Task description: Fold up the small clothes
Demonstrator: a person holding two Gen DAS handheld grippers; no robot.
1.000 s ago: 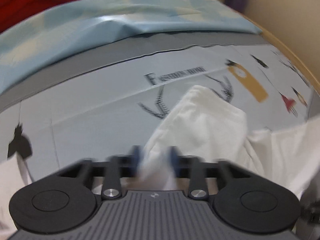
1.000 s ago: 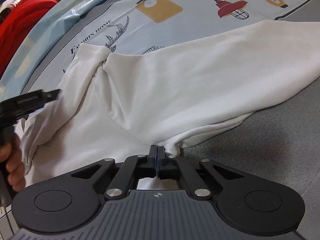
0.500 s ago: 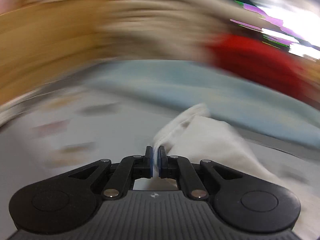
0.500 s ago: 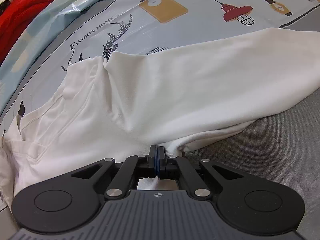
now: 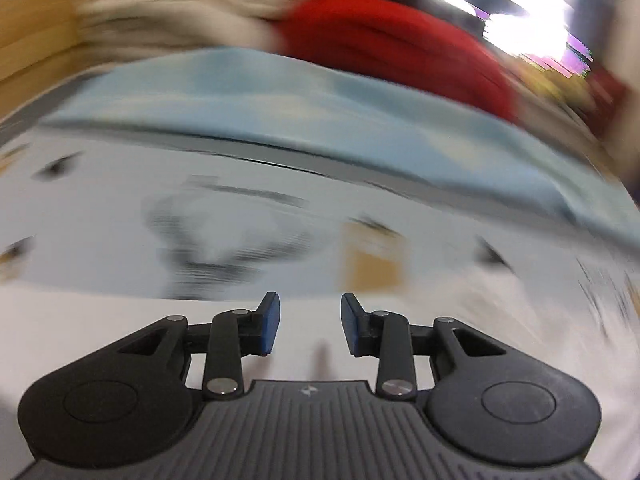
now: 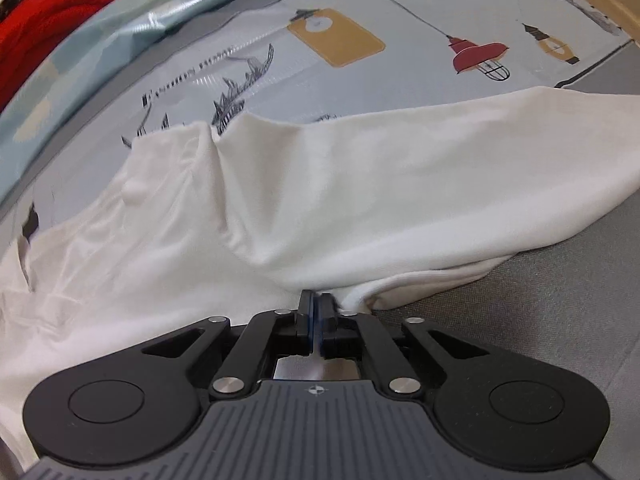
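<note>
Released from the left gripper (image 5: pixel 310 326), whose fingers have just been opening and now stand apart with nothing between them, the white garment (image 6: pixel 340 200) lies spread on the printed surface (image 6: pixel 400 12), its near edge pinched in the shut right gripper (image 6: pixel 316 322), so one fold looks laid.

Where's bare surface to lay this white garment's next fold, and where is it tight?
Free: the gray mat right of the white garment, and the printed cloth beyond its far edge. Crowded: far left, where the light blue sheet and red fabric pile up.
</note>
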